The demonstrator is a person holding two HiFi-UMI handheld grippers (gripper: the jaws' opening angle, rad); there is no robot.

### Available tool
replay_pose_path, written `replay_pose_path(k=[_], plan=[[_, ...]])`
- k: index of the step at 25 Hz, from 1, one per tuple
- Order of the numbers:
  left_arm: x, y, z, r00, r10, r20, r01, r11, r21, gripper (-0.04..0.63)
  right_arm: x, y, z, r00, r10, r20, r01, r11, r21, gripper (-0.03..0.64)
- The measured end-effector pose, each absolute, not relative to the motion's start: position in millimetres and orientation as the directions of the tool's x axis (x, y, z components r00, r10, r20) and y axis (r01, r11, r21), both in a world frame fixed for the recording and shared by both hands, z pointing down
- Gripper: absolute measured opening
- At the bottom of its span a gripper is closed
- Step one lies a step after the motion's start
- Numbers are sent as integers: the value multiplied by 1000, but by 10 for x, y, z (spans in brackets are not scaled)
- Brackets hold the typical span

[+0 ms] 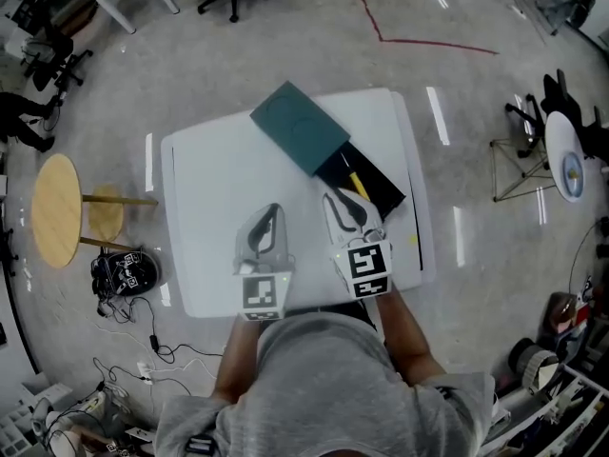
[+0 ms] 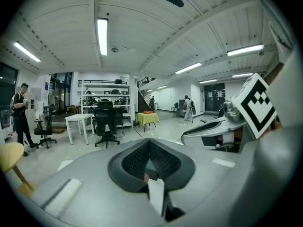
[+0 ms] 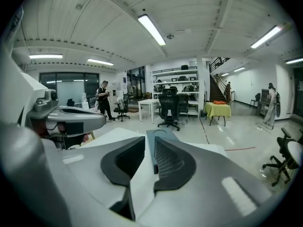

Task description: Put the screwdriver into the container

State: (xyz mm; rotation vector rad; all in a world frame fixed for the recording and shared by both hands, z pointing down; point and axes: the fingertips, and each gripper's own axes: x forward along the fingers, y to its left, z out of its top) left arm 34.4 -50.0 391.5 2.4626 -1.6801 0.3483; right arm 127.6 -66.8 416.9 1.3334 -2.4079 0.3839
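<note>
Over the table (image 1: pixel 205 174), right hand-held gripper (image 3: pixel 149 140) barely parted, empty; left hand-held gripper (image 2: pixel 150 143) pinched together.

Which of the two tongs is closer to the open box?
The right tongs: their tips nearly reach the black box, while the left tongs sit farther back over the table.

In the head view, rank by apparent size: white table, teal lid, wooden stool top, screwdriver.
1. white table
2. teal lid and wooden stool top: about alike, and the stool sits lower, so unranked
3. screwdriver
</note>
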Motion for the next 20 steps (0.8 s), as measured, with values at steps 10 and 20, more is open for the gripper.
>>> replay_pose_path(k=[10,20], plan=[[109,-250,3646,316,-920,232,-943,-332,-33,12,959,-377,3835,-535,-770,347,-829,558,-39,5],[-43,-164,3602,305,-925,228,-947,-321,-35,12,783,-256,3813,-551,-758,350,-813,582,-18,3]])
